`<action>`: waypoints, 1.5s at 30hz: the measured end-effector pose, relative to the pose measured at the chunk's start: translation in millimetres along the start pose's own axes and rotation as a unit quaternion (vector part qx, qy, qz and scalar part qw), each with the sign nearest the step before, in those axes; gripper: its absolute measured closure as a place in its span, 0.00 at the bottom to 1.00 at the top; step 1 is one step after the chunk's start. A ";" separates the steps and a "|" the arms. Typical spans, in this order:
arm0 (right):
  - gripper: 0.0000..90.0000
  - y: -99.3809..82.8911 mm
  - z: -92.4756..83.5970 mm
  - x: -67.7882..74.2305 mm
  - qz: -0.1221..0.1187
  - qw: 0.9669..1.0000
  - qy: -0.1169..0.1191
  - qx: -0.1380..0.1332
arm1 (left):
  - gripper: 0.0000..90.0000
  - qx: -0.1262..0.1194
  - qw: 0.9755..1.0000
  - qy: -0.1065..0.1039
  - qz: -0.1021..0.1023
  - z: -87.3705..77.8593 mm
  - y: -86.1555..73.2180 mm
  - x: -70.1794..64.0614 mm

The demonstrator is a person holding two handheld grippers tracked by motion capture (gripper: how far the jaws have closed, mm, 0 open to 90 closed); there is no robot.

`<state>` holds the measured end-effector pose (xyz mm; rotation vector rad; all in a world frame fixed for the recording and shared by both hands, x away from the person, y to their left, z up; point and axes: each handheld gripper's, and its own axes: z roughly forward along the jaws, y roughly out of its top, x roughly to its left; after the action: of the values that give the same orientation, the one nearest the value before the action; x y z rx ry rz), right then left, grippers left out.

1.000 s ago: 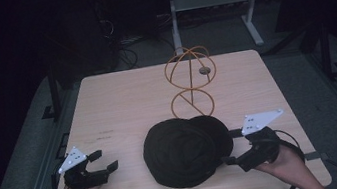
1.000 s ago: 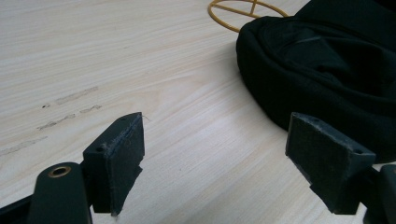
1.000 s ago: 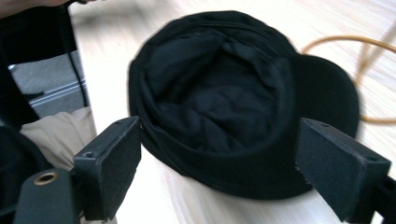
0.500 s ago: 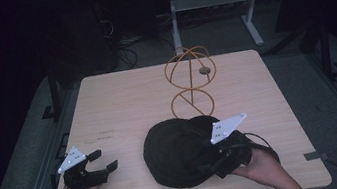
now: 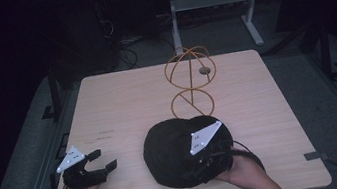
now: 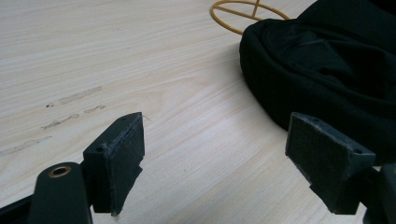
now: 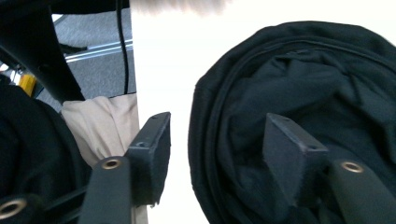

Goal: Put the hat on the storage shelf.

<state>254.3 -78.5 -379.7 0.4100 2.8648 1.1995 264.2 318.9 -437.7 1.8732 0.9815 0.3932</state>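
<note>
Near the front left corner of the worktop (image 5: 117, 102), the left gripper (image 5: 100, 164) rests in a hand with its fingers (image 6: 122, 154) wide apart and nothing between them. A black cap (image 5: 174, 149) lies near the middle of the front edge, and the right gripper (image 5: 202, 167) sits over its right side with fingers (image 7: 154, 149) open, one outside the cap's rim and one over its dark inside. Behind the cap, an orange wire stand (image 5: 189, 78) stands upright near the middle of the worktop.
</note>
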 end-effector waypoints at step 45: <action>0.80 6.1 81.6 9.2 -0.013 0.991 -0.035 0.127 | 0.21 0.005 1.000 -0.009 0.001 2.4 0.3 -1.9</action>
<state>255.7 -15.2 -432.3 0.4084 2.9587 0.8015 264.7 315.9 -438.4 1.8843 0.9718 0.3723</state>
